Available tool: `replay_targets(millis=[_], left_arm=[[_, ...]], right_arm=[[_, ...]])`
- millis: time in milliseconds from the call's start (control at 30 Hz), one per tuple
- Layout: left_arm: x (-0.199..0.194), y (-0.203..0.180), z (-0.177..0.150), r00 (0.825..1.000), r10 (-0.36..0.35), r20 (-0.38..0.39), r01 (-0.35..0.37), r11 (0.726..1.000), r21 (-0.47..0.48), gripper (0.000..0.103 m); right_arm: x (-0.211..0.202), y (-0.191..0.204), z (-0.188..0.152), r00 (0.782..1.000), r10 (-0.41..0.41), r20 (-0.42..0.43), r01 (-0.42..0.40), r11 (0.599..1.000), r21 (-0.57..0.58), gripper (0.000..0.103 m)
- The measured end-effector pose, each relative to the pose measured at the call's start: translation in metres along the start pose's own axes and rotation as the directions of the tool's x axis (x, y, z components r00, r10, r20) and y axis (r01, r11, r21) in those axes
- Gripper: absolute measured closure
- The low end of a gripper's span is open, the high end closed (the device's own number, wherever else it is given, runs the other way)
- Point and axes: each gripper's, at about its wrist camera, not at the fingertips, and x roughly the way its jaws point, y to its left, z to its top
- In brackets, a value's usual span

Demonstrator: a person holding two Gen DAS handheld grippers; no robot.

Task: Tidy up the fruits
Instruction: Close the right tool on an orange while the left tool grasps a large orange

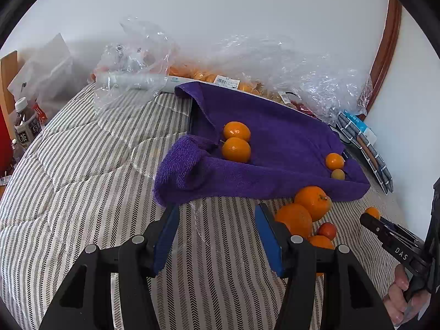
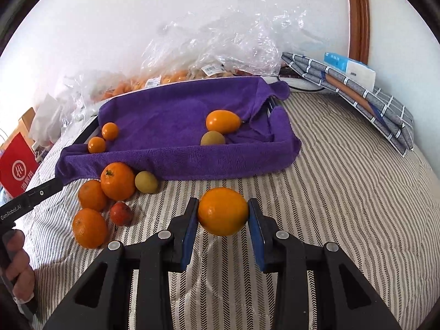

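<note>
A tray lined with a purple towel (image 1: 275, 126) (image 2: 176, 110) lies on the striped bed cover. It holds two orange fruits (image 1: 236, 141) at one end, plus a small orange fruit (image 1: 334, 161) and a greenish one (image 1: 337, 174) at the other. A loose pile of oranges (image 1: 312, 202) (image 2: 117, 181), a small red fruit (image 2: 121, 213) and a greenish fruit (image 2: 146, 182) lies in front of the tray. My left gripper (image 1: 217, 211) is open and empty above the cover. My right gripper (image 2: 223, 206) is shut on an orange (image 2: 222, 211), held above the cover before the tray.
Crumpled clear plastic bags with more oranges (image 2: 220, 44) line the wall behind the tray. A folded checked cloth and tissue pack (image 2: 357, 82) lie at the right. Bottles (image 1: 24, 123) and a red bag (image 2: 16, 170) stand at the left edge.
</note>
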Motion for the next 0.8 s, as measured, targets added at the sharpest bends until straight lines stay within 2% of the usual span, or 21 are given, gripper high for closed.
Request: replay_targets(millis=[167,400,500,633,800], left_arm=[[-0.002,-0.006,-0.001,1.000,-0.026,0.006,0.026,0.999,0.027,0.048],[0.006,-0.024,0.004,0.987,-0.152,-0.057,0.154,0.988,0.025,0.048],[0.014,-0.038,0.003,0.985,-0.152,-0.084,0.157,0.986,0.059,0.048],[0.025,-0.049,0.002,0.973,-0.177,-0.151,0.189,0.979,0.071,0.048],[0.031,-0.055,0.000,0.972,-0.158,-0.175,0.175,0.981,0.086,0.048]], right_arm=[[0.000,0.000,0.000,1.000,0.007,0.000,-0.007,1.000,0.001,0.068],[0.000,-0.004,0.000,0.999,0.032,-0.003,-0.032,0.999,0.031,0.068],[0.000,-0.006,0.000,0.999,0.039,-0.002,-0.038,0.998,0.041,0.068],[0.000,-0.005,0.000,0.999,0.042,-0.005,-0.042,0.998,0.039,0.068],[0.001,-0.005,0.000,0.999,0.048,-0.009,-0.048,0.998,0.037,0.068]])
